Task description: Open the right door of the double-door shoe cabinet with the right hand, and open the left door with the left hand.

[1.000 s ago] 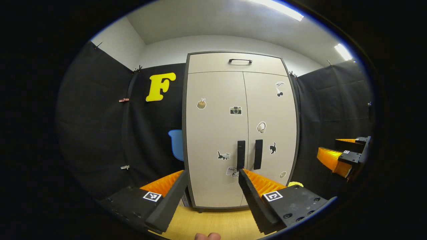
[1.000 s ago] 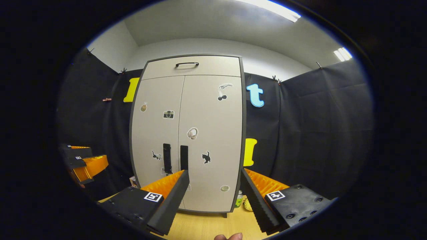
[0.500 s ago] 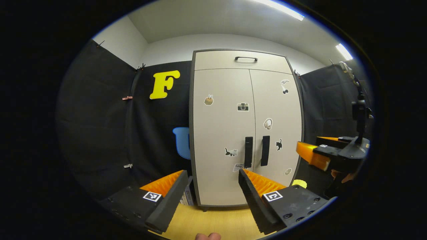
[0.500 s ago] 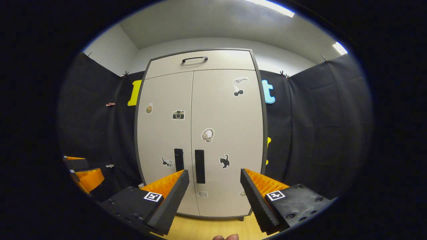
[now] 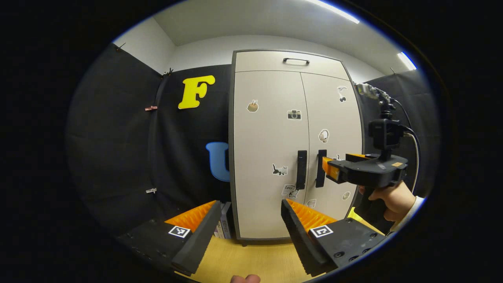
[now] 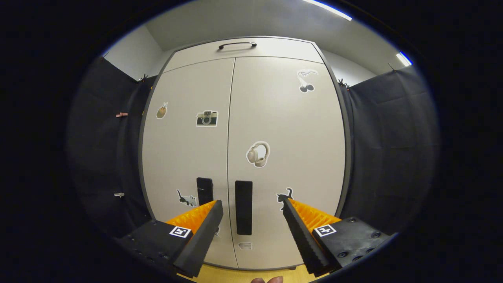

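Shoe cabinet (image 6: 275,129) stands upright on the light wood floor (image 5: 251,259), both doors shut, seam running top to bottom at centre. Right door (image 6: 287,157) w/ dark vertical handle (image 6: 243,207) just right of seam; left door (image 6: 184,157) w/ matching handle (image 6: 204,190) just left of it. Stickers on both doors, e.g. camera sticker (image 6: 206,118) on left door, headphone sticker (image 6: 258,154) on right.

Right hand-held gripper (image 6: 251,228) – jaws wide apart, holding nothing, close in front of cabinet; right-door handle sits between its fingers at 12 o'clock, no touch visible. In left gripper view it shows at 3 o'clock (image 5: 329,169), held by a hand (image 5: 393,200), tips near right-door handle.

Left hand-held gripper (image 5: 249,232) – also spread open, empty, farther back from cabinet; left-door handle (image 5: 301,169) at abt 1 o'clock from it, well apart.
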Motion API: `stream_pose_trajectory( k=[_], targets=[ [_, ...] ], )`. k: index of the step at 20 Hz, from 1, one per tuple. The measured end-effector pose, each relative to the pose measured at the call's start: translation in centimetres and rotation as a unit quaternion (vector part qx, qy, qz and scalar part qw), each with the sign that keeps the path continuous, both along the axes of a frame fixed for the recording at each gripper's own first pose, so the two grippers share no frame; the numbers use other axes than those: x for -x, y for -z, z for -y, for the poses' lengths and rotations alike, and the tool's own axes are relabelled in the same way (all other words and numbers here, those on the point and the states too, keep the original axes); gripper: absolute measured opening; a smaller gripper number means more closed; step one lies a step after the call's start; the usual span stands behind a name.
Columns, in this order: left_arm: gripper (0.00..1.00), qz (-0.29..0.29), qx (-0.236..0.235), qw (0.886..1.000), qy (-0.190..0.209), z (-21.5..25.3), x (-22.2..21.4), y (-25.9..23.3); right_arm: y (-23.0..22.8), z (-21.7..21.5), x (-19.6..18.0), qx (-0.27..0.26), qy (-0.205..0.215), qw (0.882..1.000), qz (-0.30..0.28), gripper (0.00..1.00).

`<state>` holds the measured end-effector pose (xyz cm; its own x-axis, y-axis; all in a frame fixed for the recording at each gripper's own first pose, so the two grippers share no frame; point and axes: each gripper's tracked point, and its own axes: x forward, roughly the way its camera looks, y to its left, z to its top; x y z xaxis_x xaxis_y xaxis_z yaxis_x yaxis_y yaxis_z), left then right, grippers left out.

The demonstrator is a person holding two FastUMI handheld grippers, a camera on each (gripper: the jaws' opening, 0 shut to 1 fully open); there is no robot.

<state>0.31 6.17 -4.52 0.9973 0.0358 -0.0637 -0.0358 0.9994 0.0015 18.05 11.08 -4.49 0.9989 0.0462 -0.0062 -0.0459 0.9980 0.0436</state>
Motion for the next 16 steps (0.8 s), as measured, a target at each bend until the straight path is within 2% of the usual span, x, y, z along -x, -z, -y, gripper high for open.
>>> stream_pose_trajectory(
  k=[10, 12, 14, 15, 16],
  targets=[
    [0.95, -0.007, 0.010, 1.000, -0.013, -1.3, -1.7, 1.4, 4.8, -2.2, -5.7, 0.012, -0.006, 0.999, -0.043, 0.97],
    [0.95, -0.007, 0.010, 1.000, -0.012, -1.4, -2.0, 1.5, 5.8, -2.2, -6.4, 0.003, -0.005, 0.998, -0.058, 0.88],
    [0.95, -0.007, 0.007, 1.000, -0.011, -1.3, -2.1, 1.6, 5.8, -1.7, -6.6, -0.010, 0.010, 0.998, -0.058, 0.55],
    [0.95, -0.007, 0.005, 1.000, -0.012, -1.3, -2.2, 1.7, 5.6, -1.9, -6.5, -0.014, 0.010, 0.998, -0.057, 0.42],
    [0.95, -0.009, 0.004, 1.000, -0.012, -1.3, -2.4, 1.8, 5.7, -1.8, -6.6, -0.012, 0.011, 0.998, -0.056, 0.39]
  ],
)
